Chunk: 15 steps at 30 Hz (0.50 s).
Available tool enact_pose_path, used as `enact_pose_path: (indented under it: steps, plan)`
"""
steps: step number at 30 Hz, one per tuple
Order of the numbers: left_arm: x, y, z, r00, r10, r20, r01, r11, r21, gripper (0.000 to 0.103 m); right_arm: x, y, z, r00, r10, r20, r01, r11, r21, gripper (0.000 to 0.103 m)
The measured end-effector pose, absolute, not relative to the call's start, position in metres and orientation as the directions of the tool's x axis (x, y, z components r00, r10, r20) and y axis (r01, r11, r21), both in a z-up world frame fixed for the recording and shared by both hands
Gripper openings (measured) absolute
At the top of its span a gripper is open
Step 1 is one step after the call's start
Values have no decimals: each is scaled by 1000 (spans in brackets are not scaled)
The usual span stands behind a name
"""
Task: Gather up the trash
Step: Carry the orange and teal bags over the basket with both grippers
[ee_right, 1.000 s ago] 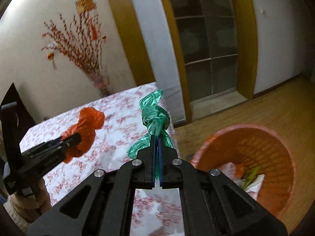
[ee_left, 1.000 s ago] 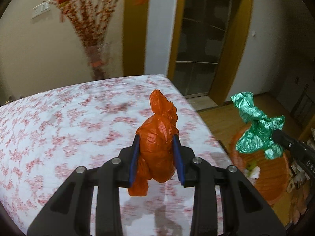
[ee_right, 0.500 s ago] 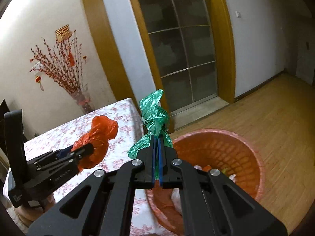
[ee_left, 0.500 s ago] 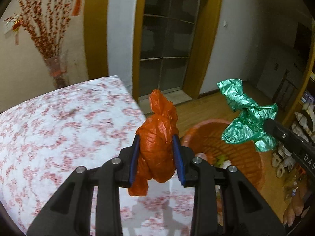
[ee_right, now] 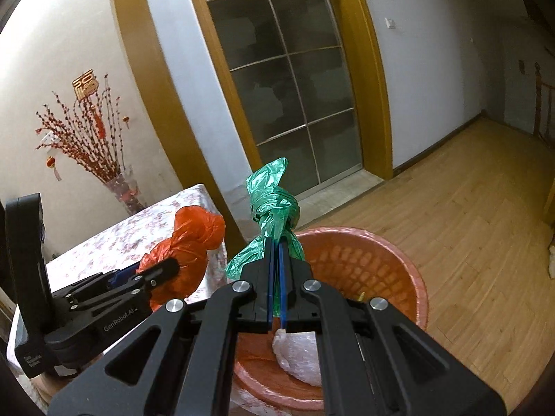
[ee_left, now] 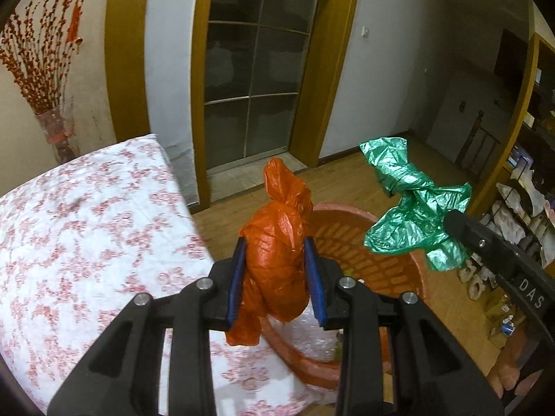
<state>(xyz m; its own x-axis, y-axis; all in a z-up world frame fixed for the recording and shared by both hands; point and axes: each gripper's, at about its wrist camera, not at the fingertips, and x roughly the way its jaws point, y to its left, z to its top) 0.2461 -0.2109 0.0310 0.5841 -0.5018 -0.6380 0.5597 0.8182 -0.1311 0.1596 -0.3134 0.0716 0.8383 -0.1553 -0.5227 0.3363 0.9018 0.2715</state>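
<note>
Orange bag point(ee_left: 277, 242), knotted, sits clamped between the blue pads point(ee_left: 237, 279) of the left gripper point(ee_left: 276, 279), held in the air past the corner of the floral tablecloth point(ee_left: 86, 228) and partly over the near rim of the orange basket point(ee_left: 399, 263) on the floor. Left wrist view: the green bag point(ee_left: 412, 208) hangs off to the right, above the basket. Judged step: carry to bin, nearly done; next move calls for a little more reach over the opening, then parting the jaws.

Right wrist view: right gripper point(ee_right: 276, 270) is pinched almost flat on the green bag's point(ee_right: 274, 208) thin tail, the knot standing above the pads. It points down toward the basket point(ee_right: 381, 267), which already holds scraps and a whitish wrapper point(ee_right: 298, 353). The left gripper point(ee_right: 152, 277) comes in from the left, level, its orange bag point(ee_right: 187, 242) beside the basket's rim.
</note>
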Motion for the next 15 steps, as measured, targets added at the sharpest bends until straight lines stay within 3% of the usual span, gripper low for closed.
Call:
enact_pose_path:
  steps: [15]
  plan:
    - [243,-254,10,513,-533,-673,604,781,-158,34,149,-343,51,817,-170,-551,391,866,312,2]
